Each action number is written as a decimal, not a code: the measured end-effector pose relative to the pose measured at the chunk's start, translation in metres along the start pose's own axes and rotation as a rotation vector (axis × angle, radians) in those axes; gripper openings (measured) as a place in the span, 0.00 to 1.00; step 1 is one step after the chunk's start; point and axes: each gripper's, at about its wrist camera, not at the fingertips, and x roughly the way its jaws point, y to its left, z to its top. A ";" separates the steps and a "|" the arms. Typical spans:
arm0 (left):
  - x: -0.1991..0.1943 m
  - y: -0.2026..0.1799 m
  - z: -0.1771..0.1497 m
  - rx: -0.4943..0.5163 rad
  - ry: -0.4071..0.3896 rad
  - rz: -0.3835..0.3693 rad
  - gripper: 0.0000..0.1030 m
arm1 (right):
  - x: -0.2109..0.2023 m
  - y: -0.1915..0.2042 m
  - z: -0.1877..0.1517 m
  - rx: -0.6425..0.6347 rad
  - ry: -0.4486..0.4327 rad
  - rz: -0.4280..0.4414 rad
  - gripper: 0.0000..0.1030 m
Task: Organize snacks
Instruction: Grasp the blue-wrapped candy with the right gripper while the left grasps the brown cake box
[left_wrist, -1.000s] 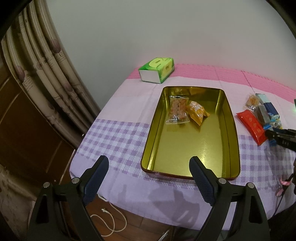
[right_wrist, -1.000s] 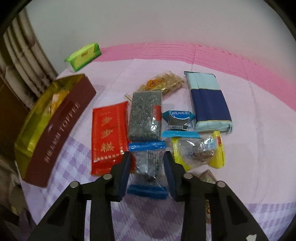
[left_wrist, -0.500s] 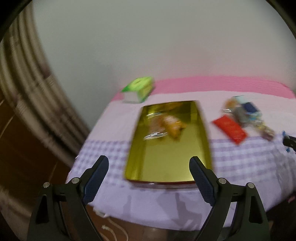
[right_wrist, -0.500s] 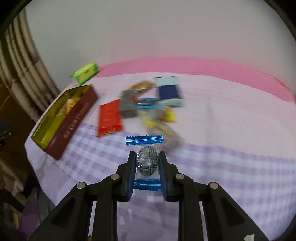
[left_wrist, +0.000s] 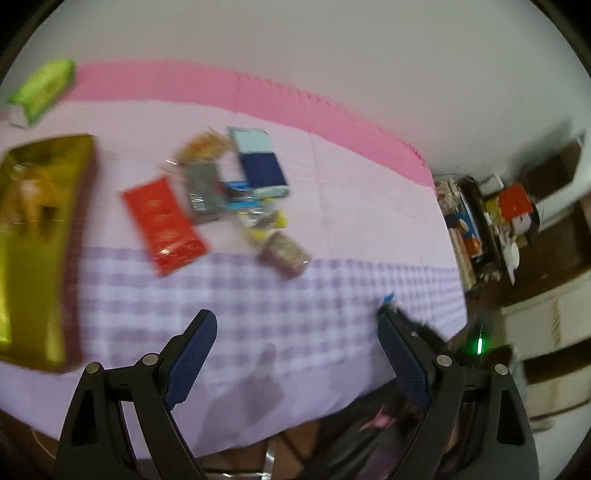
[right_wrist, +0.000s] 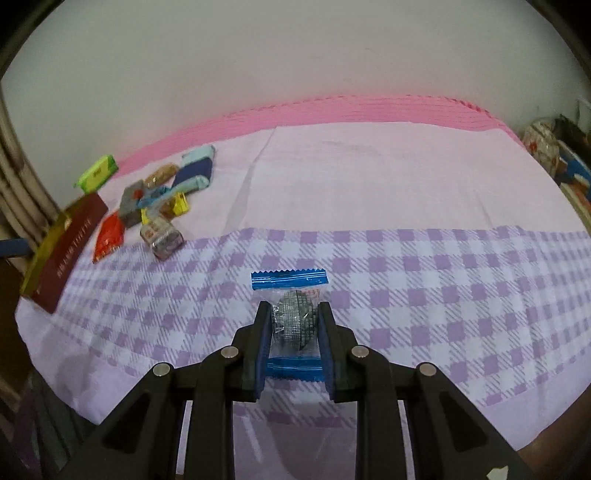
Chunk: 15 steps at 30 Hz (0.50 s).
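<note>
My right gripper (right_wrist: 294, 317) is shut on a clear snack packet with blue ends (right_wrist: 290, 283) and holds it above the checked cloth, well right of the snack pile (right_wrist: 155, 206). My left gripper (left_wrist: 295, 332) is open and empty above the table's front edge. The pile shows blurred in the left wrist view: a red packet (left_wrist: 162, 225), a blue and pale packet (left_wrist: 258, 162), a grey packet (left_wrist: 205, 192) and a brown one (left_wrist: 284, 253). The gold tin tray (left_wrist: 55, 258) with two snacks lies at the far left; it also shows in the right wrist view (right_wrist: 70, 243).
A green tissue box (left_wrist: 42, 90) sits at the table's back left, also in the right wrist view (right_wrist: 96, 177). A cluttered shelf (left_wrist: 491, 221) stands right of the table. Curtains (right_wrist: 14, 192) hang at the left. The pink and purple cloth (right_wrist: 369, 184) covers the table.
My right gripper closed on the blue-ended packet, lifted it off the pile and drew back to the right. My left gripper swung right, away from the tin tray, still open.
</note>
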 end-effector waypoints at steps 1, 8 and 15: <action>0.010 -0.005 0.008 -0.017 0.017 0.007 0.86 | -0.001 -0.002 0.000 0.006 -0.010 0.010 0.22; 0.088 -0.015 0.043 -0.193 0.128 0.133 0.74 | 0.000 -0.006 -0.001 0.021 -0.016 0.067 0.22; 0.126 -0.012 0.054 -0.274 0.143 0.271 0.57 | -0.002 -0.017 -0.002 0.067 -0.024 0.115 0.23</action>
